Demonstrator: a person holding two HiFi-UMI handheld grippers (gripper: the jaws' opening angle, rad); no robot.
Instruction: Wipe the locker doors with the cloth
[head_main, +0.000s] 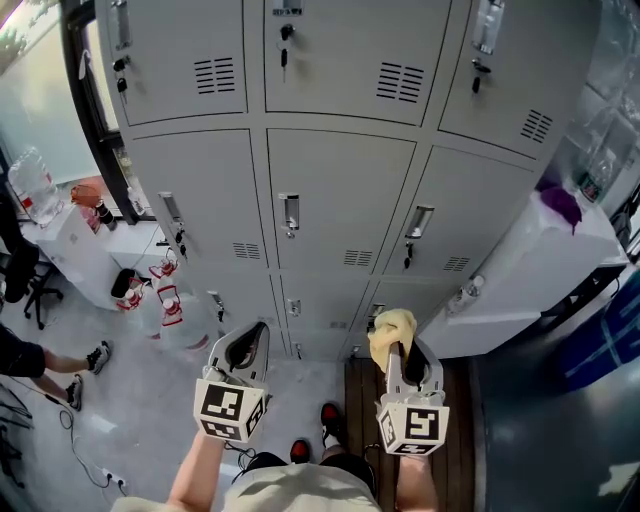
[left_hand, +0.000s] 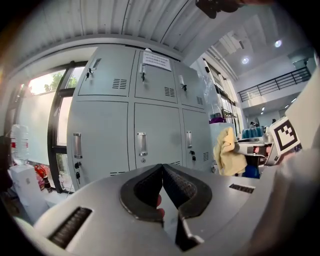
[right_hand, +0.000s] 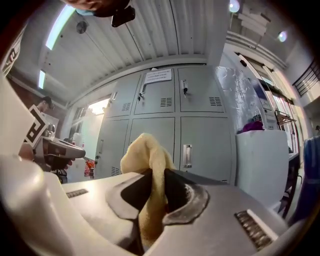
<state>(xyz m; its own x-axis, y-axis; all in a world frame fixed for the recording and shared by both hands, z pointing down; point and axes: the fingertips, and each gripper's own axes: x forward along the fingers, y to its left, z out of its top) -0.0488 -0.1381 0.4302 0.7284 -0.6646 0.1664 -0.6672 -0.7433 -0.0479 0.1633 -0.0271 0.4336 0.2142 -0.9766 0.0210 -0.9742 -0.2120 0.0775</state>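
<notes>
Top-row grey metal locker doors (head_main: 350, 50) are cropped by the head view's upper edge; print on the white paper notice (left_hand: 156, 60) cannot be read.

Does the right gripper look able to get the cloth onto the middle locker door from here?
Probably yes: the right gripper holds the cloth, and nothing stands between it and the middle door.

The locker doors (head_main: 340, 200) are painted pale grey throughout. The cloth (head_main: 392, 330) is coloured soft yellow. The cubes of the left gripper (head_main: 260, 330) and the right gripper (head_main: 399, 352) are patterned with black square markers on white, and the jaws are seen in ribbed black against light grey bodies. A purple bundle (head_main: 560, 205) is set on a white cabinet (head_main: 520, 270), and red shoes (head_main: 329, 413) are worn.
</notes>
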